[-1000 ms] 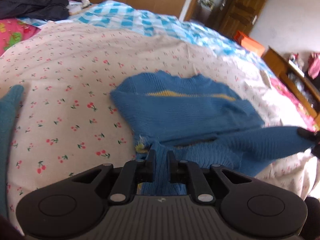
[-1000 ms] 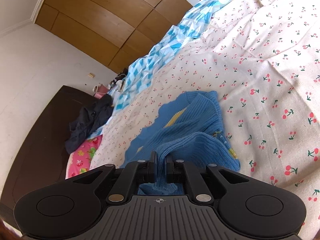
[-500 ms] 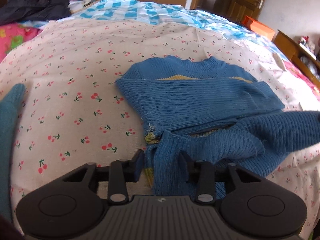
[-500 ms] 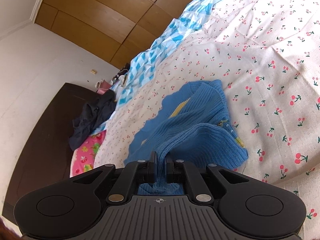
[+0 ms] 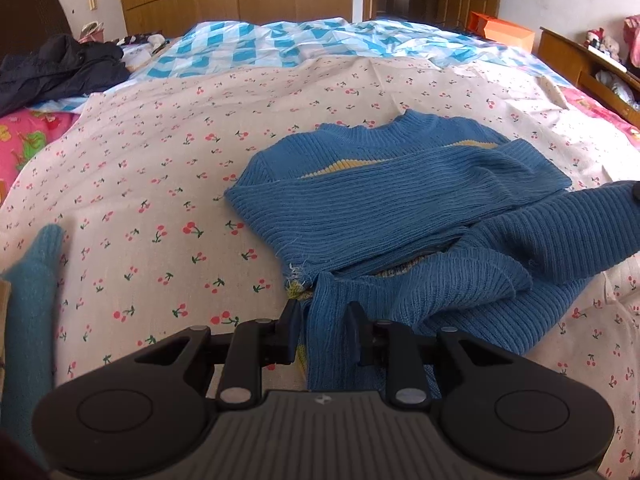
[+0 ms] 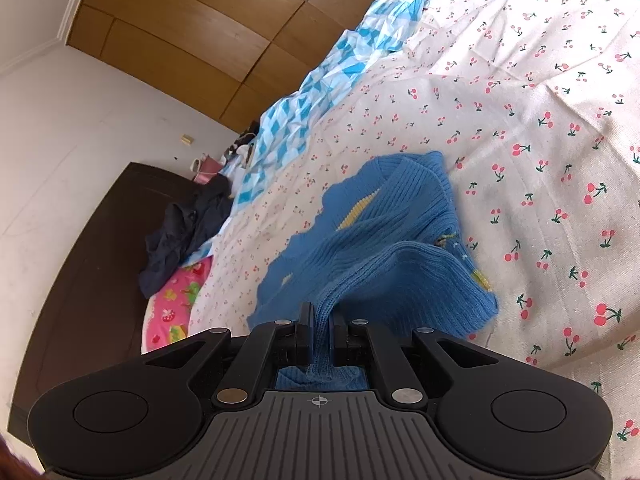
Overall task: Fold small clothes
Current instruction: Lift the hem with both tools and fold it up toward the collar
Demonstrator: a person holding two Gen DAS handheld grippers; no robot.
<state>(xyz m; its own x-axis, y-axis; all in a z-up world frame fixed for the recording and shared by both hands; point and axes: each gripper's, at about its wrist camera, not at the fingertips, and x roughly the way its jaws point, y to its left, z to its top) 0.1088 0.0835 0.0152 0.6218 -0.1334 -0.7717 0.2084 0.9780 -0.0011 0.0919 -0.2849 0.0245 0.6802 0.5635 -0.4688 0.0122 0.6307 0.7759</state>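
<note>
On the cherry-print cotton bedsheet (image 5: 160, 184): blue ribbed knit sweater (image 5: 400, 208) lies half folded | left gripper (image 5: 323, 318): jaws closing, knit hem between them, pads not pressing | right gripper (image 6: 320, 320): clamped tight on a sleeve fold

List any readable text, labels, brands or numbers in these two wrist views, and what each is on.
No readable text in either view.
Left gripper body: a small pale emblem, a mark rather than letters.
Right gripper body: a crosshair mark only, no lettering.
Orange rectangular box by the far wall: no print legible.
Blue ribbed knit sweater: yellow pattern only, no tag or words visible.
</note>
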